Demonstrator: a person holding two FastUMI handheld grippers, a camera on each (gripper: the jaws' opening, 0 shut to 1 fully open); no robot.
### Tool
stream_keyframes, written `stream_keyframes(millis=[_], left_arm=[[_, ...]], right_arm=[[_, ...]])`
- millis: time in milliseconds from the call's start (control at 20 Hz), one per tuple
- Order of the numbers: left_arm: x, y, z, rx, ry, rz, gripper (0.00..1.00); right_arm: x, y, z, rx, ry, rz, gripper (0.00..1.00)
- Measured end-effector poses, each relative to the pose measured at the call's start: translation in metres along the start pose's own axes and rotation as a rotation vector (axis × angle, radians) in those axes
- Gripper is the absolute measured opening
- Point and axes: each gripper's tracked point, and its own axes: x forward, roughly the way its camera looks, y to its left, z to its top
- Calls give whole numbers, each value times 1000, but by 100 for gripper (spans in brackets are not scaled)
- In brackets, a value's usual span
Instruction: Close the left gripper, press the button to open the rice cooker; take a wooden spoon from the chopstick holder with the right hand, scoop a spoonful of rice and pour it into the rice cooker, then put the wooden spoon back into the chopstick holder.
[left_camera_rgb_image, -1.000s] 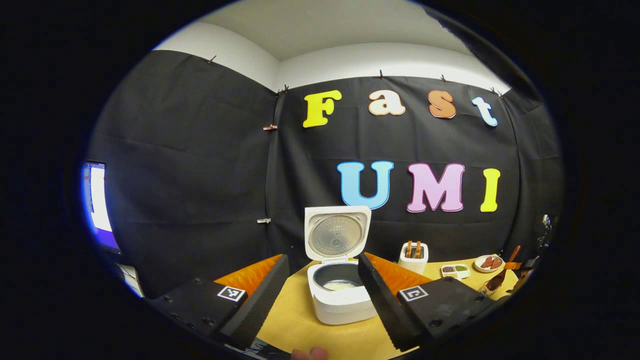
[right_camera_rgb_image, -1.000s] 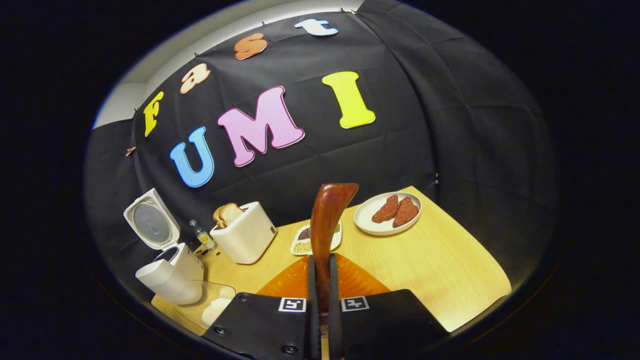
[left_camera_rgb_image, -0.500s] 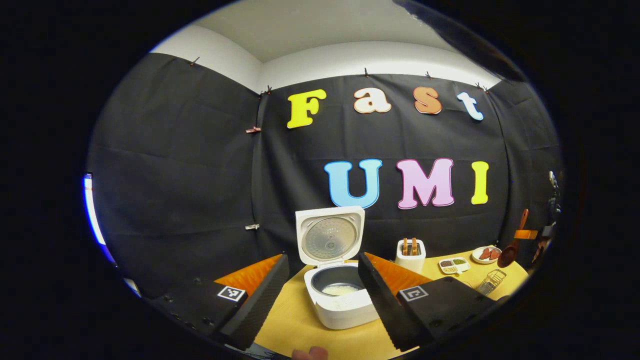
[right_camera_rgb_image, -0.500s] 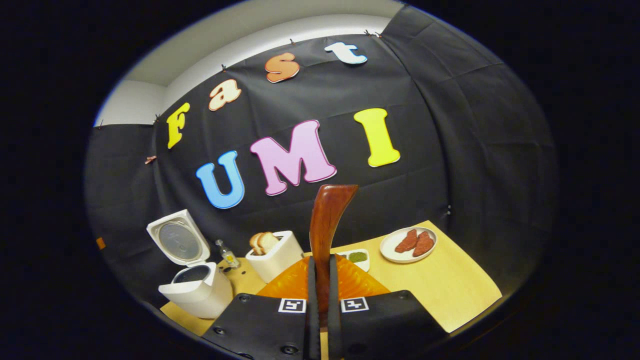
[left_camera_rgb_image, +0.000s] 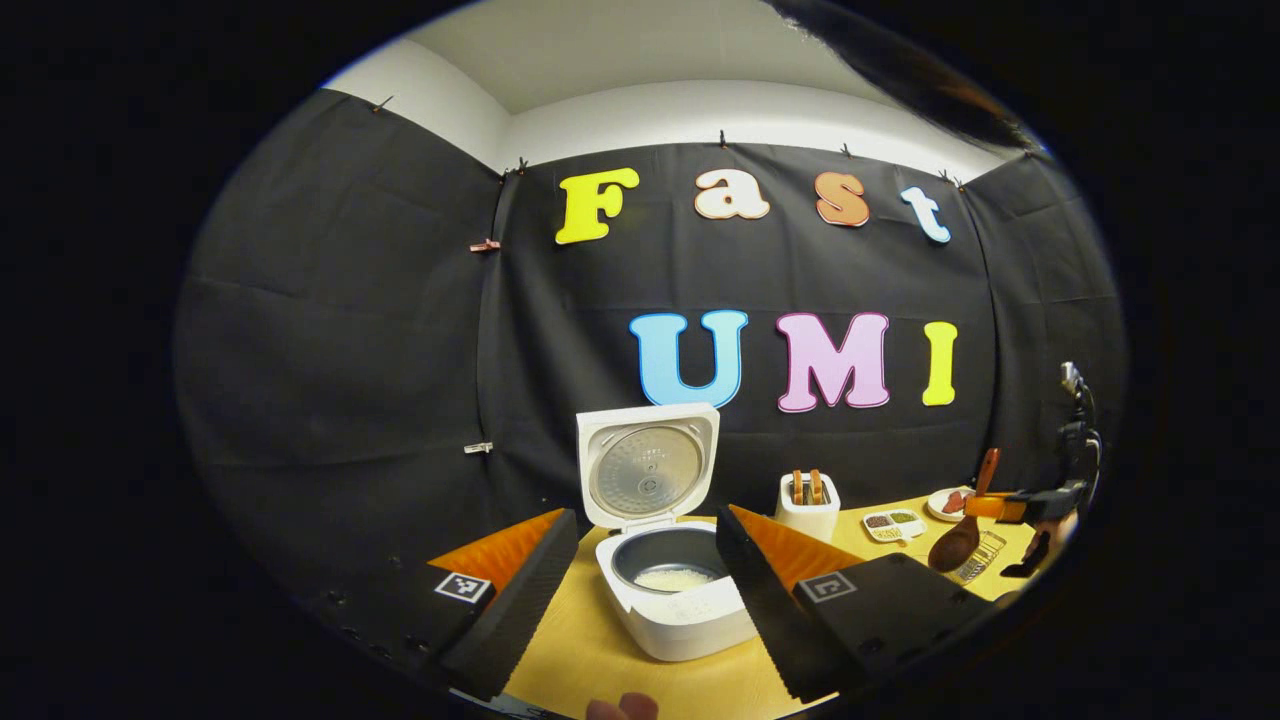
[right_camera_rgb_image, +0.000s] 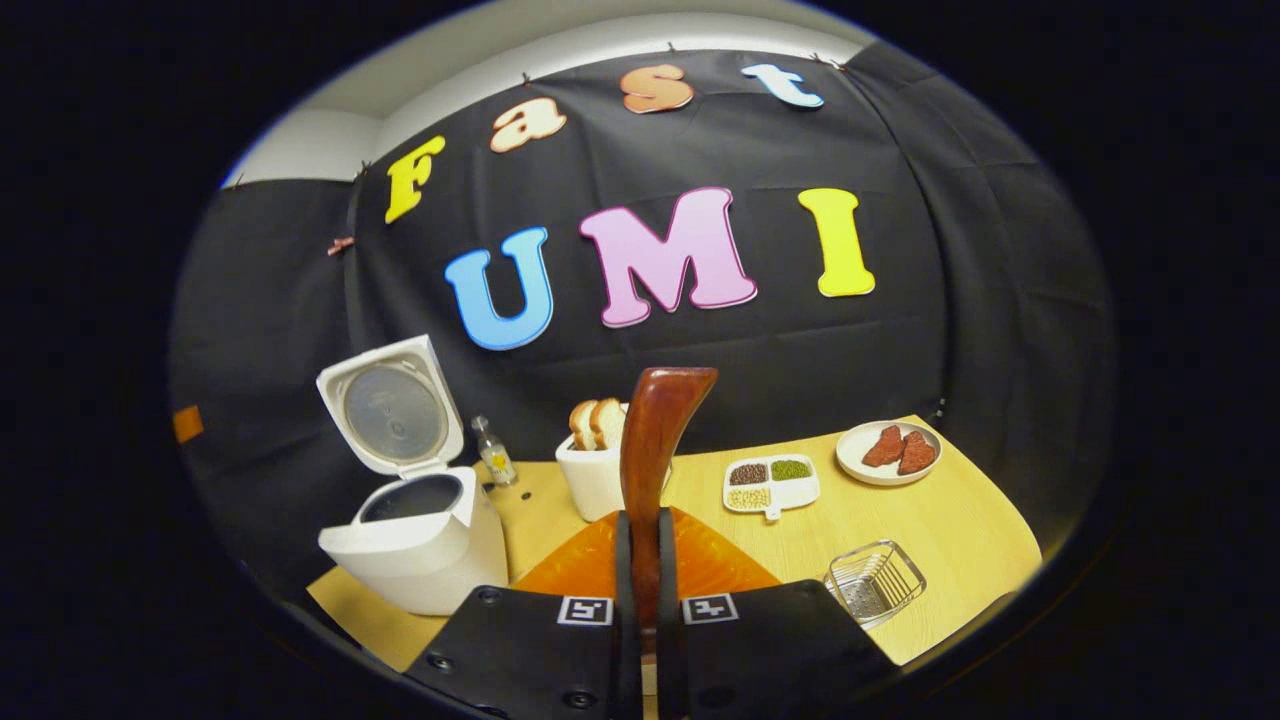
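Wooden table (right_camera_rgb_image: 930, 540) — rice cooker (right_camera_rgb_image: 420, 540), toaster (right_camera_rgb_image: 590, 480), wire basket (right_camera_rgb_image: 873, 582).

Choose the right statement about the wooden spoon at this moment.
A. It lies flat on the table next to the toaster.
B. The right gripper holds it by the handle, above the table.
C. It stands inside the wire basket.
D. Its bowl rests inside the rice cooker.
B: in the right gripper view the right gripper has both fingers pressed on the handle of the wooden spoon, and the left gripper view shows the spoon in the air near the wire basket.

Left claw (left_camera_rgb_image: 640, 590) spread wide; right claw (right_camera_rgb_image: 640, 600) apparently clamped tight.
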Motion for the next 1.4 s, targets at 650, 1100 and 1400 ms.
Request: stream_keyframes(millis=[650, 1100, 1400], left_arm=[[11, 38, -24, -2, 40, -22, 96], [1, 50, -31, 4, 48, -4, 96], [-1, 49, -31, 11, 47, -4, 96]], right_arm=[[35, 32, -117, -328, 149, -121, 11], [37, 48, -129, 211, 230, -109, 11], [20, 19, -108, 447, 165, -116, 11]])
